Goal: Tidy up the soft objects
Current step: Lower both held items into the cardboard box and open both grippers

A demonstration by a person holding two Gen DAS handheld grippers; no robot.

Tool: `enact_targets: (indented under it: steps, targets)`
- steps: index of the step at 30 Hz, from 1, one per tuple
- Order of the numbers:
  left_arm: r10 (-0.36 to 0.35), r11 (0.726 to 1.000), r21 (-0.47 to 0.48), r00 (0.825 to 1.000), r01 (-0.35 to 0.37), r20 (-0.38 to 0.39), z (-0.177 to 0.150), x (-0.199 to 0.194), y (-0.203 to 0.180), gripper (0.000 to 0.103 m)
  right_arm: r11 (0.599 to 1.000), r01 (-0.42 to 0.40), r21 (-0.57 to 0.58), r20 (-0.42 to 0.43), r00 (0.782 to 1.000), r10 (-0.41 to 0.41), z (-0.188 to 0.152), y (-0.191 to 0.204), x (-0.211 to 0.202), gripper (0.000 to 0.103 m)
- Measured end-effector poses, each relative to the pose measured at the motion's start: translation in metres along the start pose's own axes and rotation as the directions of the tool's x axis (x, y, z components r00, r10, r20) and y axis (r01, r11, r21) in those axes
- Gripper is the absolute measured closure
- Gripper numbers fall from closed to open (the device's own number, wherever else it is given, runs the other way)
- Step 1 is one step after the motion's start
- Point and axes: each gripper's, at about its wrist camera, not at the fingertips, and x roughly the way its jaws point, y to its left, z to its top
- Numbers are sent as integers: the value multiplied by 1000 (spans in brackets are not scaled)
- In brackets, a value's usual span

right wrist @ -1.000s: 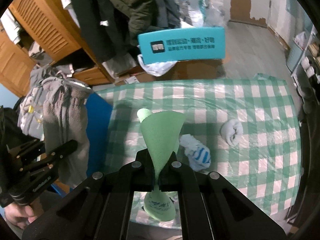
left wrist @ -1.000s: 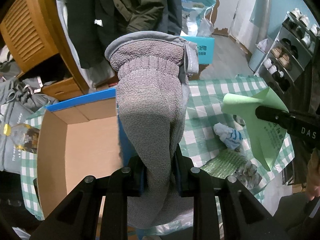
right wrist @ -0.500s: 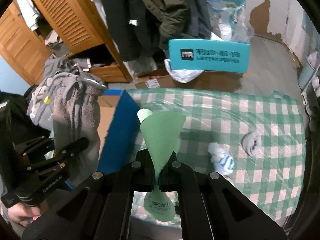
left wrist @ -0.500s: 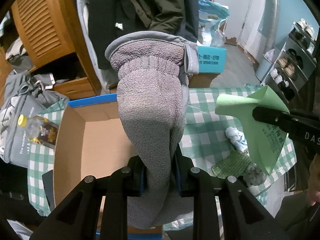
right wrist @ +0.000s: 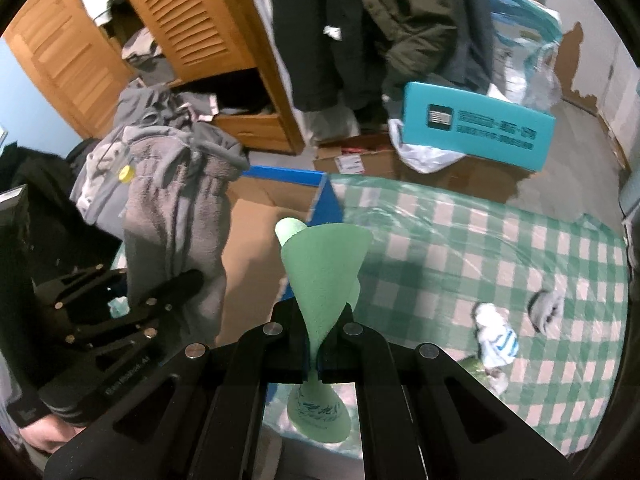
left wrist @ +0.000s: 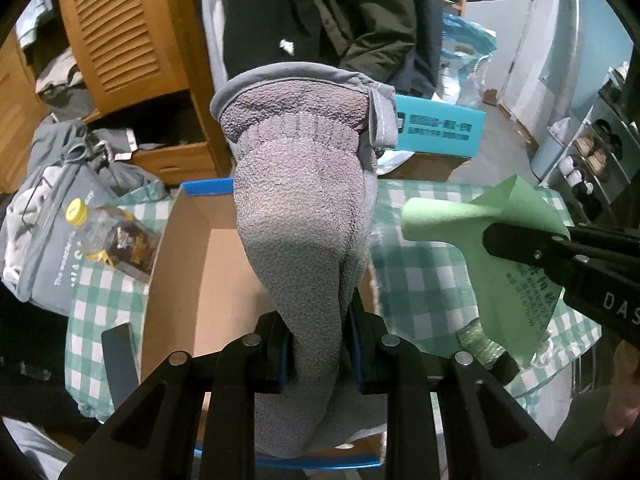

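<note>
Above the open cardboard box, the left gripper pinches a grey fleece glove near its fingertip end, cuff uppermost. The glove stands clear of the box floor and of the checked tablecloth. Just beside it, the right gripper is pressed fully together on a thin green sheet, which flares into a cone above the jaws and hangs as a printed tab below them.

Handling judgement: the glove is light, thick and soft. It compresses under the pads and does not slip readily, so a grip across the bunched pile is adequate. Expect it to flop and fold on release rather than hold its shape. The green sheet appears very light and limp, yet creases easily; grip it at a gathered fold, as shown.

Two rolled socks, one striped and one grey, lie on the cloth well apart from the box. Both look soft enough to take across the middle.
</note>
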Motion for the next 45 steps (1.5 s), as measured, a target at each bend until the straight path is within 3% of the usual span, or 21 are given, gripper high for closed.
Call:
enact_targets:
  steps: [10,21,27,28,30,32,36,38,45]
  targets:
    - [43,998,-44,999,-44,-15,-11,5,32,80,998,-36,-44,-38,999,34,11,46,30,102]
    - [94,992,-77,993,-99,-68,-24,23,61,79,997,-75,-23,-96,993,72,19,69,70,101]
    - [106,990,-80,989,-114,-101,-27,32,65,66,996,-91,-3,-125,988,90,22,69,84,99]
    - [105,990,-81,989,-114,-103,-27,33,66,65,996,-86,-2,-124,989,85,22,68,85,97]
    - [110,989,-83,988,-119,-107,-27,34,66,64,997,-77,3,-120,990,77,23,65,84,80]
    - [114,989,-84,987,-124,-111,-26,34,66,57,996,-83,12,-111,990,84,24,62,83,69]
    - [124,987,-87,987,-133,-102,-25,32,66,51,998,-70,6,-99,993,70,26,59,77,56]
    - [126,987,-91,988,-134,-92,-24,29,67,38,998,-69,6,-89,994,69,26,58,73,53]
    - [127,986,-100,988,-135,-83,-21,27,65,38,998,-61,4,-62,996,61,30,54,56,51]
